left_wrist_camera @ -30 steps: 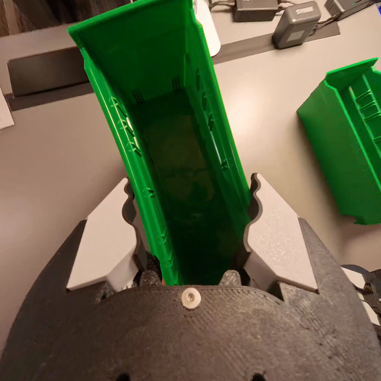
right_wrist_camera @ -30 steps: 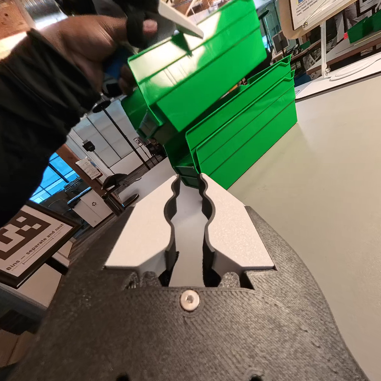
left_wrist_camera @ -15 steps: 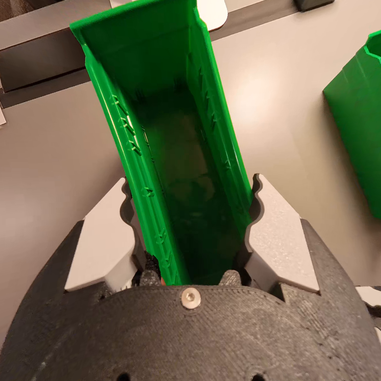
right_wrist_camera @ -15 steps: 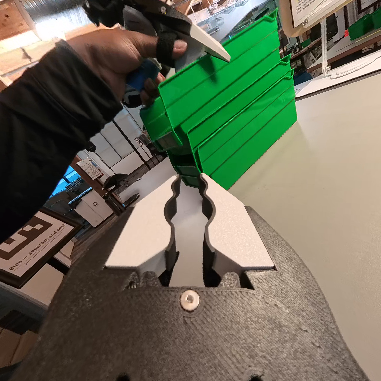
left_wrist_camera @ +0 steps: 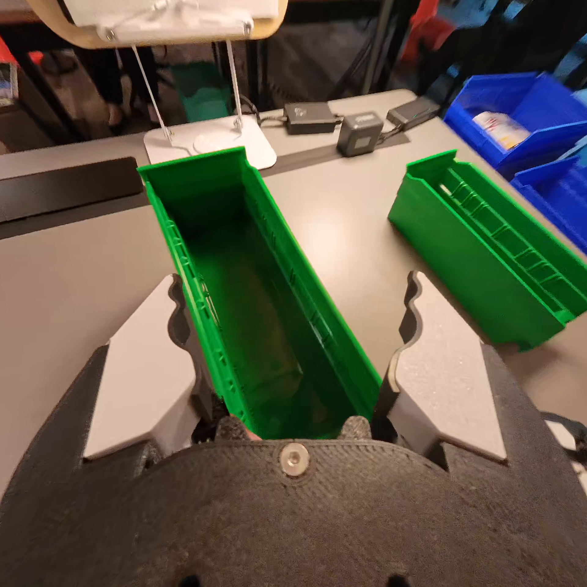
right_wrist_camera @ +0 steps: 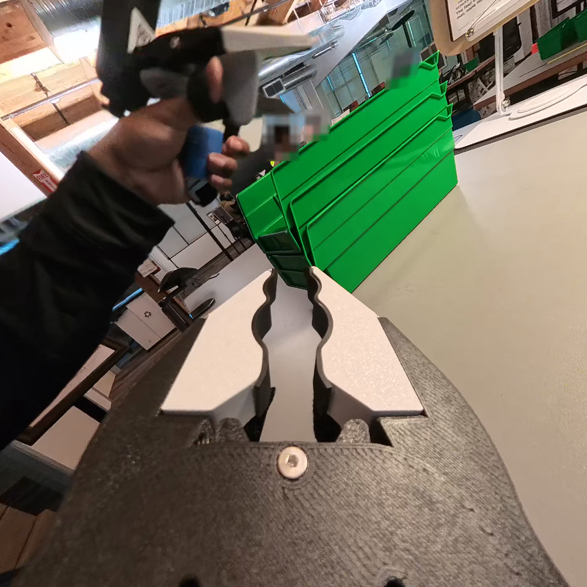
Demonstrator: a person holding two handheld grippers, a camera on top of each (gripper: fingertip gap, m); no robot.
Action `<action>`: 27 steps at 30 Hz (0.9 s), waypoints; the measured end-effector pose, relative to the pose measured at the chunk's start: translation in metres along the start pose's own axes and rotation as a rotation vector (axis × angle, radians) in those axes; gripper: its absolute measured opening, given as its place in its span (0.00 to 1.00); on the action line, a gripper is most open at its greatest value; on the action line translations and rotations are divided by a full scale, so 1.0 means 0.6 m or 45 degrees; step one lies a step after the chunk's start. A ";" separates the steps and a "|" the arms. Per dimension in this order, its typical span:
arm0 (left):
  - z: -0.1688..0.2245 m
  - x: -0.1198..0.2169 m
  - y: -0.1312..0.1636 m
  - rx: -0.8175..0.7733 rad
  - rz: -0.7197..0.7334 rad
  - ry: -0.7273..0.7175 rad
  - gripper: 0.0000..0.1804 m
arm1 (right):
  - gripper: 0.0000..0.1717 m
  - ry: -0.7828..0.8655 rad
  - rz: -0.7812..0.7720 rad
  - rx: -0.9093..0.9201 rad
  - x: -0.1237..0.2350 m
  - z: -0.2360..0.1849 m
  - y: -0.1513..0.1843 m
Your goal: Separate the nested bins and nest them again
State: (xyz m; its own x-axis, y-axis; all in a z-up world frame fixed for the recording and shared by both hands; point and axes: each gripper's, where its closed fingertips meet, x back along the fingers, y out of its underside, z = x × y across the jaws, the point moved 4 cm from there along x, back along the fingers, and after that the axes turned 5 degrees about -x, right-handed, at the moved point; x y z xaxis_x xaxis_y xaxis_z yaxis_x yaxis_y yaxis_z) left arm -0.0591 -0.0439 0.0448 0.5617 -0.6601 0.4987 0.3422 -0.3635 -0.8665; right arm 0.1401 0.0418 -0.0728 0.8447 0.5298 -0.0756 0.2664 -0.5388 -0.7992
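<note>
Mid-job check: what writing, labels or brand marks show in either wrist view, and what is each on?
I won't quote writing; here is where it sits.
Grey cube-shaped device: brand mark on top, blurred.
Black power brick: logo, too small to read.
White package in the blue plastic bin: red and yellow print, blurred.
White sheet on the wood-edged stand: printed lines, cut off.
Red-and-white wall sign: small.
Green plastic bins: none visible.

left gripper (left_wrist_camera: 293,305) spread wide, right pad (left_wrist_camera: 409,320) clear of anything, left pad (left_wrist_camera: 176,317) close along a green wall. seen from the right wrist view, raised high in a hand (right_wrist_camera: 152,152) with a dark sleeve. right gripper (right_wrist_camera: 292,286) low, fingers narrowly apart, bare between.
</note>
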 end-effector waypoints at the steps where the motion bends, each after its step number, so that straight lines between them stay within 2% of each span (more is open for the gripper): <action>1: -0.013 0.021 0.010 0.010 0.052 -0.006 0.75 | 0.11 0.003 0.000 0.003 0.000 0.000 0.000; 4: -0.078 0.087 0.063 0.055 0.208 -0.098 0.69 | 0.12 0.008 0.001 0.012 0.000 0.000 0.000; 7: -0.147 0.132 0.160 0.154 0.330 -0.176 0.60 | 0.13 0.013 0.000 0.020 0.000 -0.001 0.001; 11: -0.195 0.144 0.301 0.271 0.345 -0.201 0.56 | 0.14 0.031 -0.001 0.054 0.001 -0.003 0.003; 13: -0.200 0.141 0.343 0.284 0.344 -0.213 0.55 | 0.15 0.048 -0.002 0.084 0.001 -0.004 0.004; 16: -0.197 0.152 0.341 0.319 0.416 -0.177 0.52 | 0.18 0.107 0.003 0.144 -0.002 -0.004 0.007; 18: -0.192 0.143 0.343 0.315 0.374 -0.146 0.52 | 0.21 0.165 0.012 0.182 -0.003 -0.002 0.006; 21: -0.176 0.130 0.345 0.305 0.320 -0.094 0.51 | 0.33 0.267 0.007 0.220 -0.004 0.008 -0.009; 23: -0.166 0.131 0.344 0.295 0.325 -0.077 0.51 | 0.41 0.383 0.015 0.320 0.007 0.012 -0.046; 27: -0.155 0.147 0.339 0.313 0.424 -0.069 0.48 | 0.68 0.732 -0.027 0.511 0.050 0.022 -0.169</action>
State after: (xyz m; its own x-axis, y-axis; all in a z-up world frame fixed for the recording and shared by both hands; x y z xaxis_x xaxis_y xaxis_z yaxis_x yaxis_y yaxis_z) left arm -0.0101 -0.2371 -0.0895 0.7086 -0.6771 0.1985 0.3010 0.0357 -0.9529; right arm 0.1322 0.1209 -0.0017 0.9823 0.0472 0.1811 0.1868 -0.1899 -0.9639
